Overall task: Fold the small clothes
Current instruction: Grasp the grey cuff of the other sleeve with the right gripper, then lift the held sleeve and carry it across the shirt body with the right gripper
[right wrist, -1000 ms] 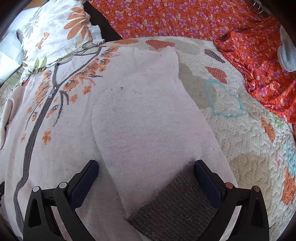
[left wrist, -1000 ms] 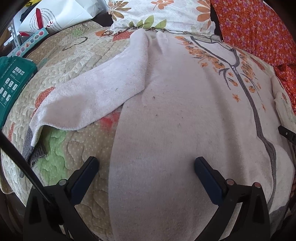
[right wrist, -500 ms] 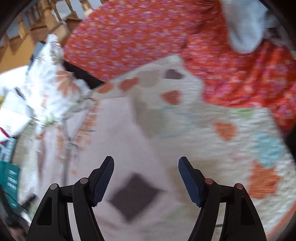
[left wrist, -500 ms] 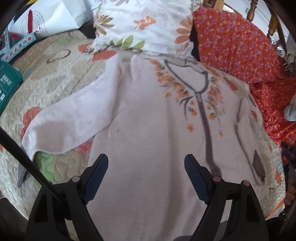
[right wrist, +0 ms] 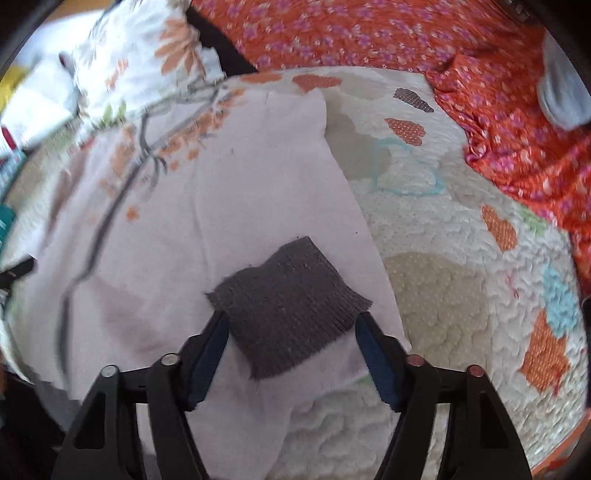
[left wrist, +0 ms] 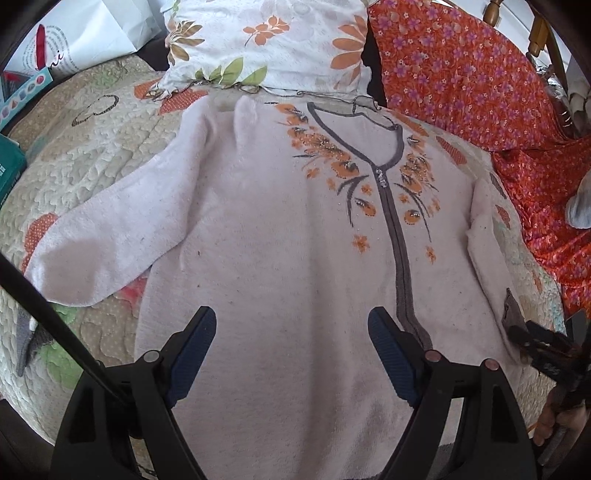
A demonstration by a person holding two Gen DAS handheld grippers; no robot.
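Note:
A pale pink sweater [left wrist: 280,236] with orange flowers and a grey placket lies flat on a quilted bed; it also shows in the right wrist view [right wrist: 155,229]. Its left sleeve [left wrist: 110,229] spreads out to the left. Its right sleeve [right wrist: 295,192] lies along the body, ending in a grey ribbed cuff [right wrist: 288,306]. My left gripper [left wrist: 291,347] is open above the sweater's lower body, holding nothing. My right gripper [right wrist: 291,332] is open with the grey cuff between its fingers; the jaws stand apart on either side of it.
A floral pillow [left wrist: 266,40] lies beyond the collar. Orange flowered cloth [left wrist: 480,81] covers the right side, also in the right wrist view [right wrist: 498,110]. A white bag [left wrist: 81,33] and a teal box [left wrist: 9,166] sit at the left. The quilt [right wrist: 461,277] extends right.
Both grippers pulled back and rose, so the whole sweater front shows now. The right gripper swung away, then returned over the grey cuff. The sleeve lies as before.

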